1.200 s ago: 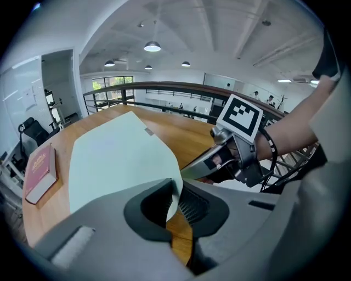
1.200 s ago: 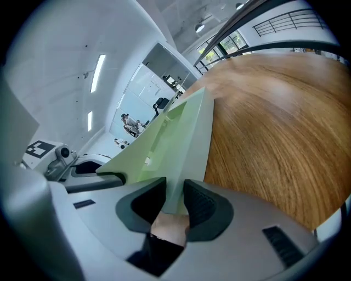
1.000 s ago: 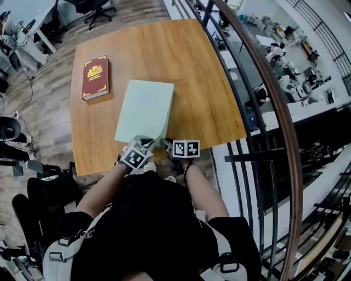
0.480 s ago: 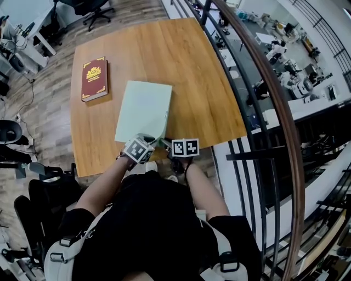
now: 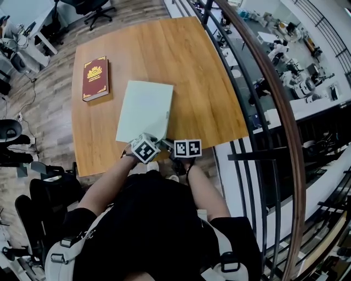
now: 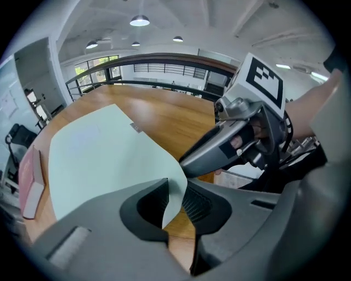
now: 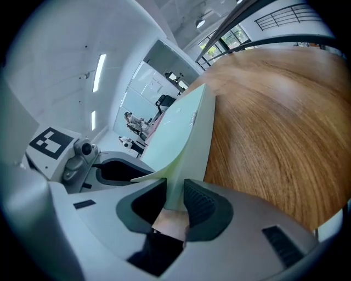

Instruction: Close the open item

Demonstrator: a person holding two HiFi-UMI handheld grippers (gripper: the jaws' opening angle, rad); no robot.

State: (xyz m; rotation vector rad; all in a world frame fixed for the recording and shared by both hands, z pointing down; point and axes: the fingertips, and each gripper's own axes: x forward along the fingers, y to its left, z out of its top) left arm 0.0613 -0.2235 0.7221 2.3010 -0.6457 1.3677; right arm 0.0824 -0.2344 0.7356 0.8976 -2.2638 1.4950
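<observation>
The pale green book [image 5: 145, 110] lies on the wooden table [image 5: 186, 71], its near edge by the front rim. From the head view I see only a flat green rectangle with both grippers at its near right corner. My left gripper [image 6: 174, 203] view shows more: the cover's corner curls up between its jaws, which are opening, and the pads no longer pinch it. The right gripper [image 7: 174, 200] view shows the book's thick corner clamped between its jaws. A red book [image 5: 95, 78] lies well apart, toward the table's far left. A curved railing [image 5: 263, 93] runs past the table's right side, and plank flooring and an office chair [image 5: 93, 8] lie beyond
</observation>
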